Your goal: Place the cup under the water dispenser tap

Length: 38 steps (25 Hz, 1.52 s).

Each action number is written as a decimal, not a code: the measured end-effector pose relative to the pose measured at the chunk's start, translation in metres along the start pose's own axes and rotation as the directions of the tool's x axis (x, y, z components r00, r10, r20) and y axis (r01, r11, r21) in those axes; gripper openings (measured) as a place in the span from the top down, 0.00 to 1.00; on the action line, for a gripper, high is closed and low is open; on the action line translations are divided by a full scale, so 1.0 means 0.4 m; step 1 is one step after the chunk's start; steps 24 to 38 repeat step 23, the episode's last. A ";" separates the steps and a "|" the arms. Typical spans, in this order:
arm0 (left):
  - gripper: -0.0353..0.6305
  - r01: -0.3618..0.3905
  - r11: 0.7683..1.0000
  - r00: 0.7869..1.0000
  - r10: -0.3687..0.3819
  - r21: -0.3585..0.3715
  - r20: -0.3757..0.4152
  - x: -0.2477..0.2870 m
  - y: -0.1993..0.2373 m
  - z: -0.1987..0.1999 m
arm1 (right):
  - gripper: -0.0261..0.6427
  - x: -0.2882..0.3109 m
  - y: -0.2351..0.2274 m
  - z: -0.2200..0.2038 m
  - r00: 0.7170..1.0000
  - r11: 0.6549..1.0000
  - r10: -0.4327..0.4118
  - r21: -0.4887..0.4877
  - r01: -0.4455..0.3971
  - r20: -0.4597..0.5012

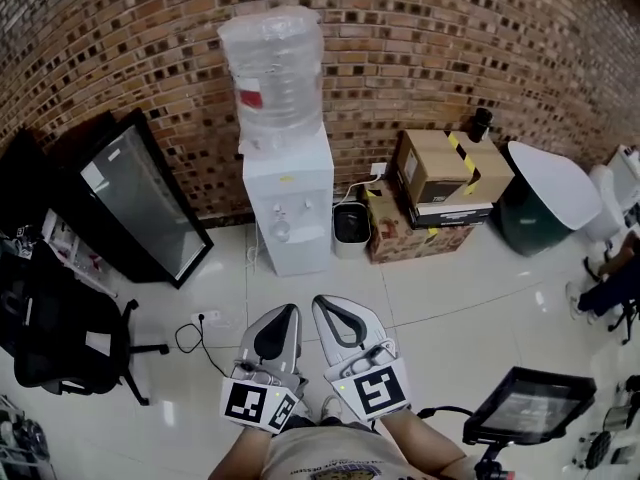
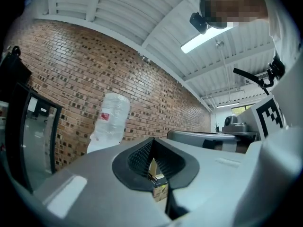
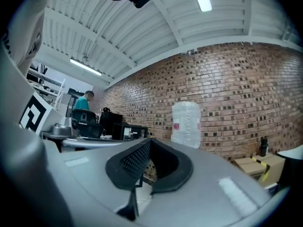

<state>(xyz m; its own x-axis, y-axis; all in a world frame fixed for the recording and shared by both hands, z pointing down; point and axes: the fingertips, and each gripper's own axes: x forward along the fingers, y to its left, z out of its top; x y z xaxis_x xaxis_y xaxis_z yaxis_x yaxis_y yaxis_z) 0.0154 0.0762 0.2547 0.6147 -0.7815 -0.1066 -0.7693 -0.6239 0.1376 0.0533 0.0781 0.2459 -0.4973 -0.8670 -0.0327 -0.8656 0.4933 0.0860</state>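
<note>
Cup (image 1: pixel 281 230) at dispenser (image 1: pixel 290 193) — well apart from left gripper (image 1: pixel 288 310), right gripper (image 1: pixel 325 303).

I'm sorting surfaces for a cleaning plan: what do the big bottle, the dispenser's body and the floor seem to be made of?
The bottle is probably clear plastic: see-through, with crinkly highlights. The dispenser body is white and smooth, likely plastic or painted metal; the look leaves it open. The floor is glossy pale tile, shown by its grout lines and reflections.
</note>
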 end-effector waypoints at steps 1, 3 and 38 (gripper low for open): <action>0.95 0.003 1.000 1.000 -0.003 0.001 -0.001 0.001 0.001 0.001 | 0.95 0.003 0.000 0.003 1.000 1.000 -0.002 0.002 0.002 0.007; 0.95 0.012 1.000 1.000 -0.012 0.001 -0.005 0.005 0.003 0.001 | 0.95 0.008 0.000 0.005 1.000 1.000 -0.009 0.009 0.009 0.016; 0.95 0.027 1.000 1.000 -0.027 -0.003 0.008 -0.033 0.049 0.020 | 0.95 0.024 0.048 0.009 0.999 0.999 -0.047 -0.012 0.048 0.014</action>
